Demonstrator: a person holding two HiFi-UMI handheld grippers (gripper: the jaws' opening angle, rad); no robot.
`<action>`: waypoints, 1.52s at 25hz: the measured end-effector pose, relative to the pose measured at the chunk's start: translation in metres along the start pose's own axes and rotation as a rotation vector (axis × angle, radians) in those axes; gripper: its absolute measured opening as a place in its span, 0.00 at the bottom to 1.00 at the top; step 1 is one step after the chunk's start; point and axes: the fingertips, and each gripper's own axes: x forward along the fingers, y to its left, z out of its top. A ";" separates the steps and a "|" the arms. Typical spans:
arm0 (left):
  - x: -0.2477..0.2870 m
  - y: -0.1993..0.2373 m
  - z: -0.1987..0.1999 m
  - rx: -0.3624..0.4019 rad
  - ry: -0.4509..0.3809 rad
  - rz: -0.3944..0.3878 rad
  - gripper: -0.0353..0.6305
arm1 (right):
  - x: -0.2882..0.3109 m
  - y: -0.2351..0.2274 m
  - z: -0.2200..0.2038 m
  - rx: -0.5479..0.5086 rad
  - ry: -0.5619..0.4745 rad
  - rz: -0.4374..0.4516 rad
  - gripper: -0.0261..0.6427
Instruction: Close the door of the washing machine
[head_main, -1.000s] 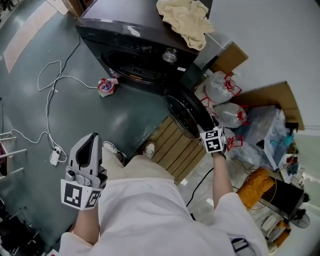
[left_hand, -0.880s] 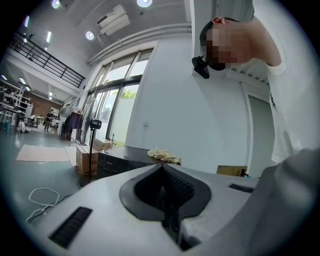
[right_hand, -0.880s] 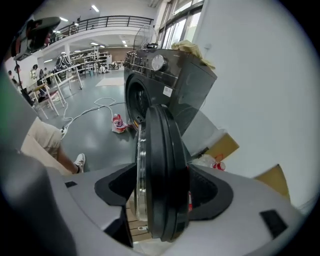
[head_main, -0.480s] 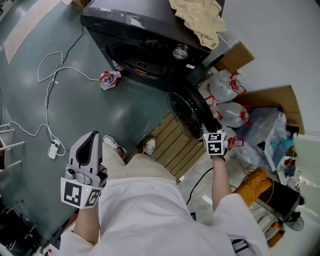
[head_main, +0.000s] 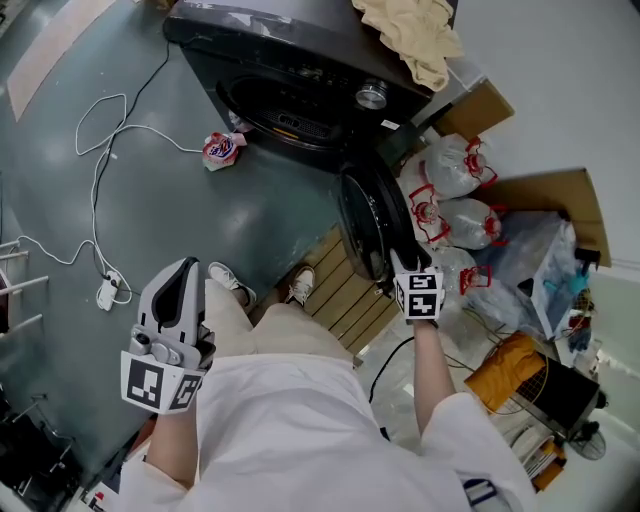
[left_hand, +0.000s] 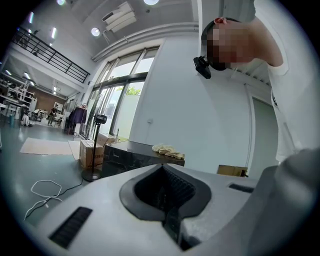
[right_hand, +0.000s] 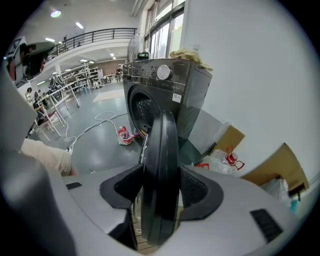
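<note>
Right gripper (right_hand: 161, 192) is on it now: my jaws have just been closing in, and the door (right_hand: 161, 145) stands edge-on between them, its dark round rim filling the gap with a pad pressed to each side, so I'm gripping the door's rim. The door rises straight up out of my jaws and hangs wide open, swung well clear of the washing machine (right_hand: 165, 82), which stands just beyond the jaws with its drum opening (right_hand: 142, 110) showing left of the door's edge. Past the jaws and to the left, a red and white packet (right_hand: 125, 135) lies on the floor; off to the right sit tied plastic bags (right_hand: 222, 160) and a piece of cardboard (right_hand: 227, 136). Left gripper (left_hand: 167, 200) is held out level, its jaws clenched together with nothing between them. Far ahead of those jaws the washing machine shows again, with a pale cloth (left_hand: 167, 149) heaped on its top, and a white cable (left_hand: 42, 192) loops over the floor low to their left.
</note>
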 end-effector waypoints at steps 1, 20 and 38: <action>-0.002 0.001 -0.002 -0.001 0.003 0.001 0.06 | -0.001 0.006 0.001 0.011 -0.007 0.010 0.36; -0.013 0.002 -0.018 -0.054 -0.001 -0.014 0.06 | -0.004 0.142 0.035 0.070 -0.012 0.253 0.39; -0.039 0.106 -0.009 -0.144 -0.064 0.123 0.06 | 0.040 0.248 0.128 0.212 0.014 0.399 0.38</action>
